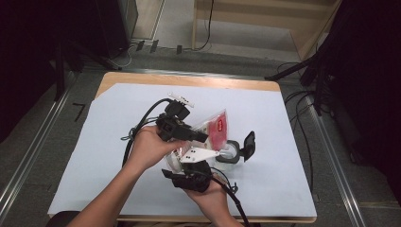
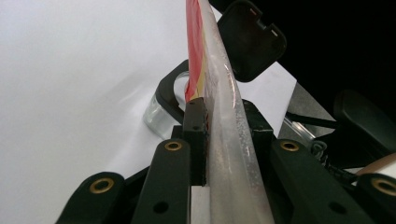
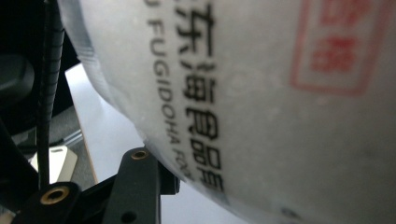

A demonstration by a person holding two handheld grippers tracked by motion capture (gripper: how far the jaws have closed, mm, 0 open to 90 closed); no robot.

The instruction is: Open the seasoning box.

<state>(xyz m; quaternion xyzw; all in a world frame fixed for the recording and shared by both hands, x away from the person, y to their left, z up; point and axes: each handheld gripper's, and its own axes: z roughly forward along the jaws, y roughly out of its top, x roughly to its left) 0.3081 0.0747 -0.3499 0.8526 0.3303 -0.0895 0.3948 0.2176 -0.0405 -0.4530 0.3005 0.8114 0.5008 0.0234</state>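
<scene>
The plastic bag (image 1: 215,128), frosted with a red patch, hangs above the middle of the counter (image 1: 118,118), held between both tools. The left hand-held gripper (image 2: 223,116) is clamped on its edge: that gripper's own view shows the thin film pinched flat between the black jaws. The right hand-held gripper (image 1: 189,176) sits under the bag's other end; its own view has the bag (image 3: 261,102) pressed close, milky and bulging, with black printed lettering and a red stamp, but whether the jaws grip it I cannot tell. Just beyond the bag stands a clear jar (image 1: 230,152) with a black hinged lid (image 1: 248,143) flipped up.
</scene>
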